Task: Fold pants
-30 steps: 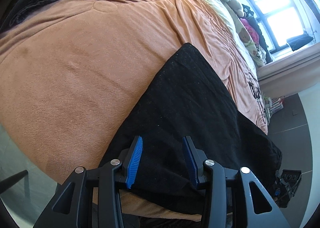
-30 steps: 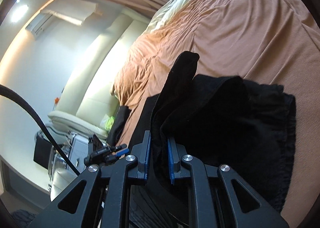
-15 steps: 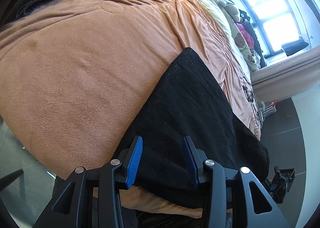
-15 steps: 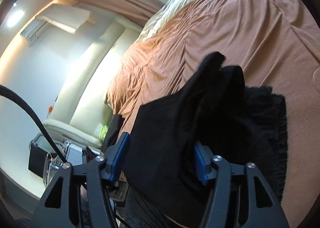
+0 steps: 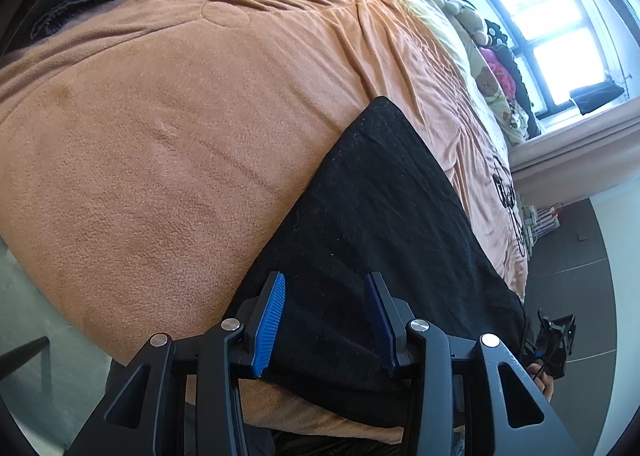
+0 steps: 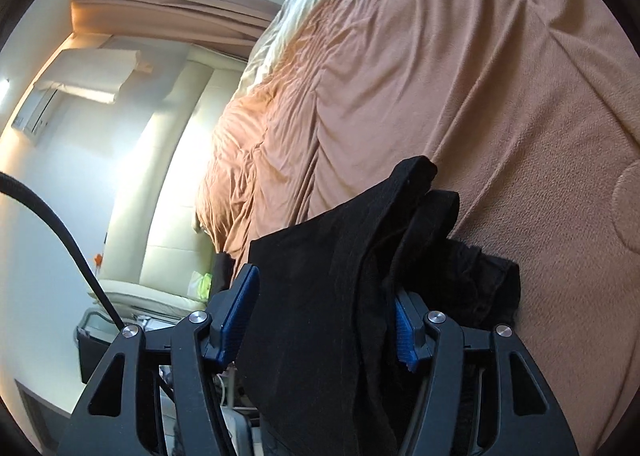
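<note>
Both grippers, left (image 5: 325,320) and right (image 6: 326,320), gape over black pants (image 5: 380,224).

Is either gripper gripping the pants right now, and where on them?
No. Both grippers, left and right, are open; pants fabric only lies between the right's fingers.

The left gripper (image 5: 325,318) hovers with its blue-padded jaws spread wide — nothing between them. The right gripper (image 6: 326,322) also has its jaws parted wide — black cloth drapes loosely between its pads.
</note>
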Motion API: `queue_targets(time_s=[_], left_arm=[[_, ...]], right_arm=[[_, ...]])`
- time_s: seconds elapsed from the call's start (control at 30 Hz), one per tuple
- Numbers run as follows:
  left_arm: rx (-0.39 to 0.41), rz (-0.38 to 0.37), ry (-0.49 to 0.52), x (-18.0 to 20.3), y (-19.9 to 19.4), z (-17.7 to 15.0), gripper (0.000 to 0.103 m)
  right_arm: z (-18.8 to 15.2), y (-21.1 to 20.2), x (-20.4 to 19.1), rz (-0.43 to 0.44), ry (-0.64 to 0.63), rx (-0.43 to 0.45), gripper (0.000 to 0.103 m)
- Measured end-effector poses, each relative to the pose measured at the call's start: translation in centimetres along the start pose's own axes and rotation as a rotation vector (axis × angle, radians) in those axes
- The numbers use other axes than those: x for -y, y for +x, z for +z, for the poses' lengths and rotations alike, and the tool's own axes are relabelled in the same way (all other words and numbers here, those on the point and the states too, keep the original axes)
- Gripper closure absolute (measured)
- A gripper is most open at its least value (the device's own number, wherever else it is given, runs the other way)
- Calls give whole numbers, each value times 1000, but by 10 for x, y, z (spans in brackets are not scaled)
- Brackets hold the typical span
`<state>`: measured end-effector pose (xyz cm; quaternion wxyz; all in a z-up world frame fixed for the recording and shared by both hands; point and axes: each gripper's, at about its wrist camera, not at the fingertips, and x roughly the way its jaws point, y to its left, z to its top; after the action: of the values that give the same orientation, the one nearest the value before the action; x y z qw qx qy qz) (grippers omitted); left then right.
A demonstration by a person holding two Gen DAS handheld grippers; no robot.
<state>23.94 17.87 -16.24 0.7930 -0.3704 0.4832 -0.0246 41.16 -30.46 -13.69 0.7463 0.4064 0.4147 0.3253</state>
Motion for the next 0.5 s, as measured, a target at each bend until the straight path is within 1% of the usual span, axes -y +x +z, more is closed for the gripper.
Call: queue_targets(time_s=[0.23, 0.37, 0.43, 0.47, 0.5], left_arm=[[-4, 40, 17, 11, 7, 2, 59], [-17, 71, 34, 17, 13, 1, 59], [-28, 91, 40, 18, 17, 1, 59], [-29, 97, 41, 18, 18, 1, 59], [-30, 102, 44, 18, 18, 0, 59]], right_arm=[[24, 4, 38, 31, 100, 0, 44], [32, 8, 51, 32, 138, 15, 44], [35, 9, 50, 42, 130, 19, 45], [36, 7, 47, 37, 115, 33, 56], [37, 2, 42, 21, 90, 55, 64]])
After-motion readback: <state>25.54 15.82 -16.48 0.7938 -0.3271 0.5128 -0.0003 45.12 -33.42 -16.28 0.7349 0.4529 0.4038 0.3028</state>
